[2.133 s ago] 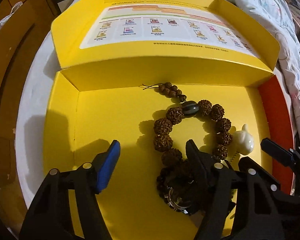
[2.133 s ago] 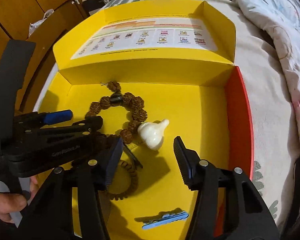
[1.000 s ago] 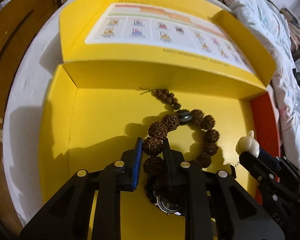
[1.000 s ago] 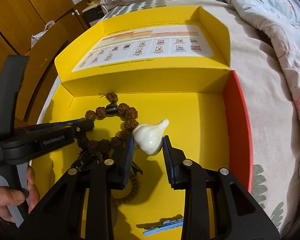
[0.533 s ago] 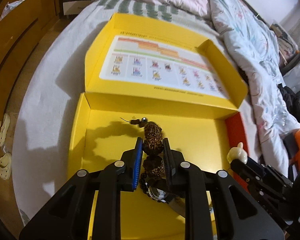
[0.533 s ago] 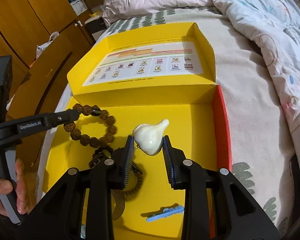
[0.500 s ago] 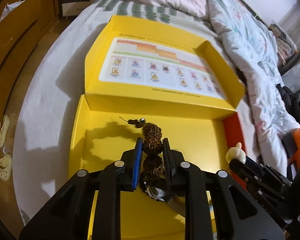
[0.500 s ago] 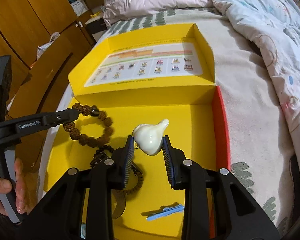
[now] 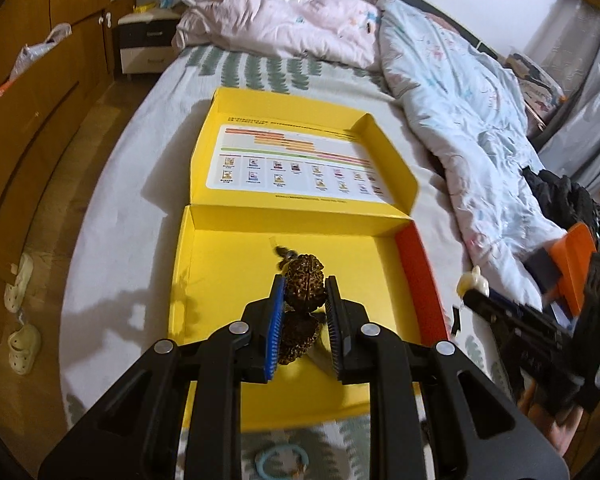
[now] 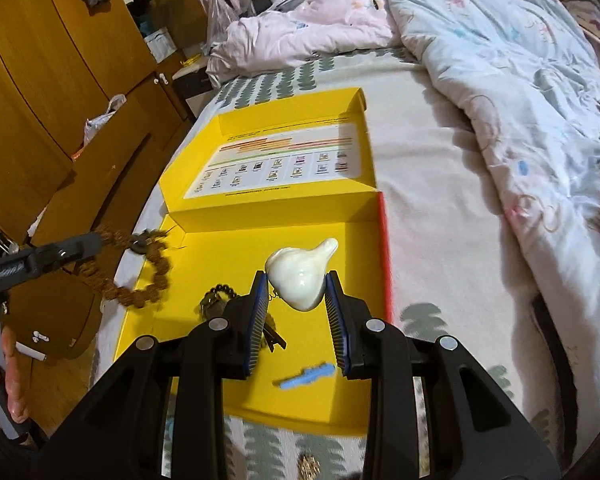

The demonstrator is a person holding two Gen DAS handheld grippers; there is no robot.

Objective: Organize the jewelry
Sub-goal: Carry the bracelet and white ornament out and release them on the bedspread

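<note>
My left gripper (image 9: 303, 287) is shut on a brown knobbly bead bracelet (image 9: 304, 280) and holds it above the open yellow box (image 9: 228, 264). In the right wrist view the bracelet (image 10: 148, 276) hangs as a loop from the left gripper over the box's left edge. My right gripper (image 10: 296, 284) is shut on a white garlic-shaped pendant (image 10: 300, 276) above the yellow box (image 10: 352, 248); it also shows at the right of the left wrist view (image 9: 473, 282). A dark bead string with a metal piece (image 10: 216, 300) and a blue hair clip (image 10: 306, 375) lie in the box.
The box lies on a bed with a leaf-print sheet (image 10: 428, 184). A pale quilt (image 10: 520, 64) is heaped at the right, wooden cupboards (image 10: 60, 72) stand at the left. A blue ring (image 9: 282, 458) lies on the sheet in front of the box.
Both grippers closed on their items and rose high above the box. The bracelet has left the box floor and swung out to the left; the pendant rose with the right gripper.
</note>
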